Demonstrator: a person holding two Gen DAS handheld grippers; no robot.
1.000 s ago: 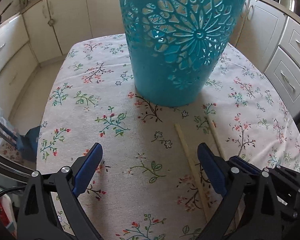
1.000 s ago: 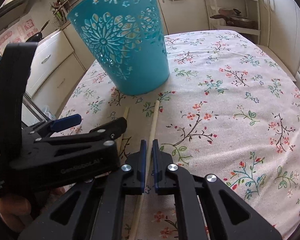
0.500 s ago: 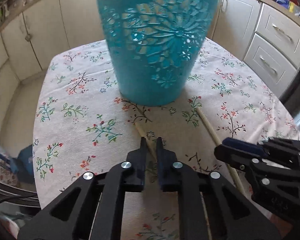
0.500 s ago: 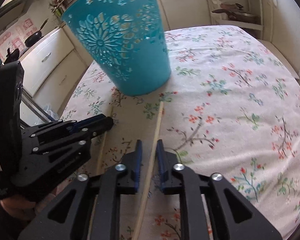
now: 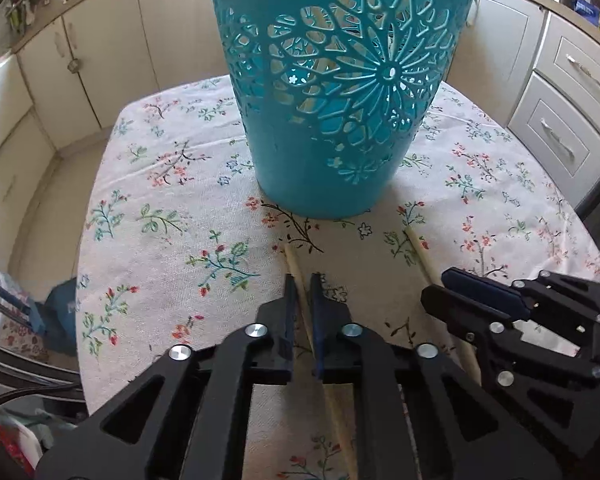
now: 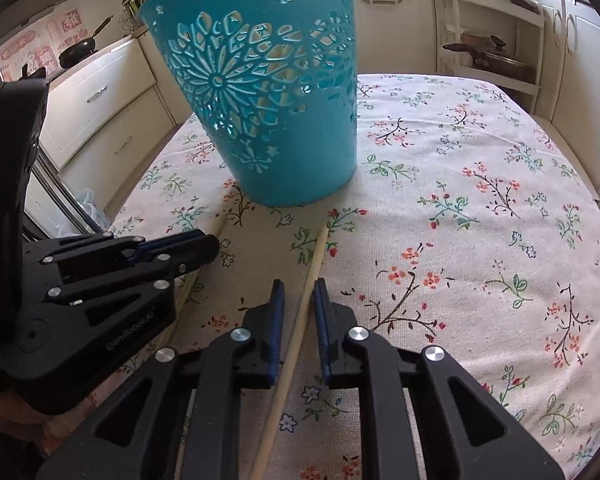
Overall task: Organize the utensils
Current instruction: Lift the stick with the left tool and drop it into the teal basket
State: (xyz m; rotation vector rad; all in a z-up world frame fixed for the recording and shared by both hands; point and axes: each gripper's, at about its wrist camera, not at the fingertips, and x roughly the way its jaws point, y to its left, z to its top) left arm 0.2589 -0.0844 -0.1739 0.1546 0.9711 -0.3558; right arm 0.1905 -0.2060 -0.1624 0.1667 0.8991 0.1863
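On the tabletop (image 5: 148, 184), under a floral cloth, two wooden sticks lie flat below a teal openwork basket (image 5: 340, 92) that stands upright at upper centre of both views. Left stick (image 5: 296, 268): long axis runs from the lower frame edge up toward the basket base, far end short of it, tilted slightly left in the left wrist view. Right stick (image 6: 306, 292): same general heading, far end just short of the basket base in the right wrist view, tilted slightly right. The two sticks lie near each other, roughly parallel, apart.

Left tool (image 5: 303, 300): jaws clamped on the left stick, pads against its sides. Right tool (image 6: 298, 308): jaws have just been closing, the right stick lies between them with a gap visible at each pad; not gripping.

Each tool appears at the side of the other's view, close alongside. The basket stands directly ahead of both stick ends. Pale slats show through its cut-outs; contents cannot be identified.

Count: sticks two, basket one, tools two. Cream kitchen cabinets (image 5: 572, 120) surround the tabletop.
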